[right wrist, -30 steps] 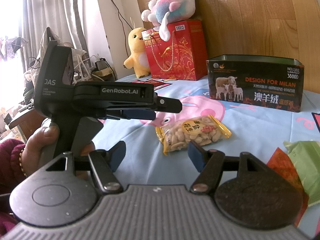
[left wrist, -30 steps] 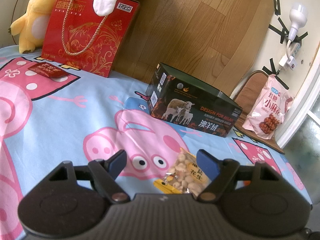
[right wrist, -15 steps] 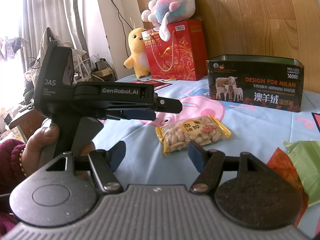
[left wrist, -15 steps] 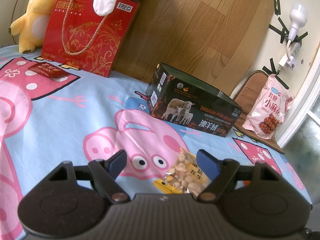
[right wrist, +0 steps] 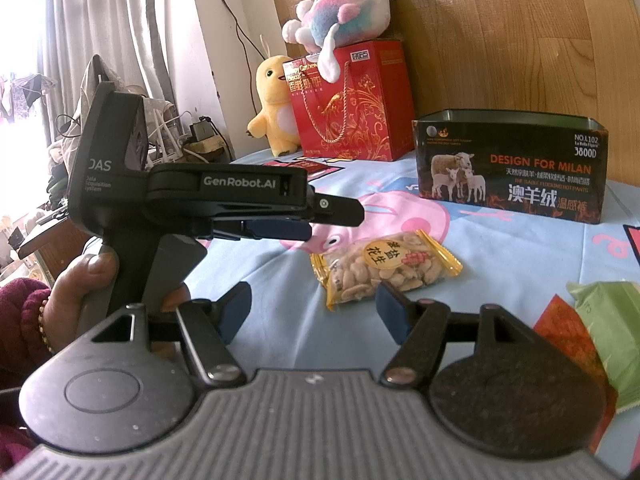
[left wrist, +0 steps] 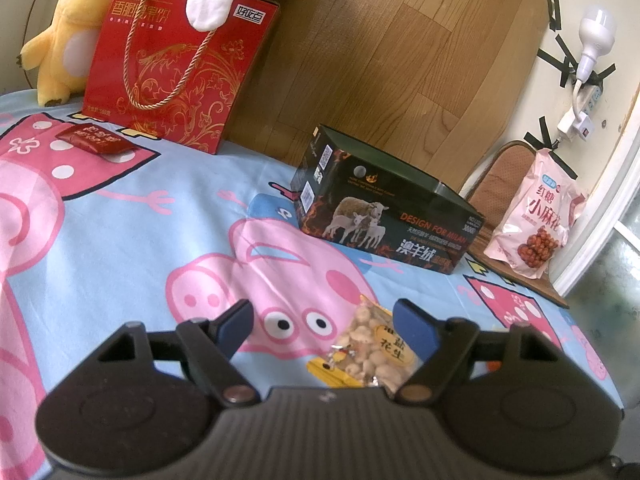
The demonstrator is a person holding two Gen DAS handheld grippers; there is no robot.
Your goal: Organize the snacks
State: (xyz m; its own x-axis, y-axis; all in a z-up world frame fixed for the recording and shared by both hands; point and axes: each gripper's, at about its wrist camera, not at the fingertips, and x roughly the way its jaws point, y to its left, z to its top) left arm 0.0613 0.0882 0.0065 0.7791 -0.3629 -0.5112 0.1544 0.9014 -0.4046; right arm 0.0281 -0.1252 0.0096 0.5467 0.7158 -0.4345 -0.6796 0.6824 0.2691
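Observation:
A clear peanut packet (left wrist: 376, 348) with yellow ends lies on the pig-print bedsheet (left wrist: 120, 240). My left gripper (left wrist: 324, 320) hovers just above it, open, with the packet showing beside its right finger and not touched. In the right wrist view the peanut packet (right wrist: 384, 266) lies just beyond my right gripper (right wrist: 314, 306), which is open and holds nothing. The left gripper (right wrist: 336, 220) appears there from the side, held by a hand (right wrist: 92, 280). An open dark tin box (left wrist: 384, 216) with sheep pictures stands farther back.
A red gift bag (left wrist: 180, 64) and plush toys (right wrist: 344, 12) stand against the wooden headboard. A small red packet (left wrist: 94, 140) lies at the far left. A pink snack bag (left wrist: 536, 220) rests on a chair at the right. Green and orange packets (right wrist: 612, 328) lie at my right.

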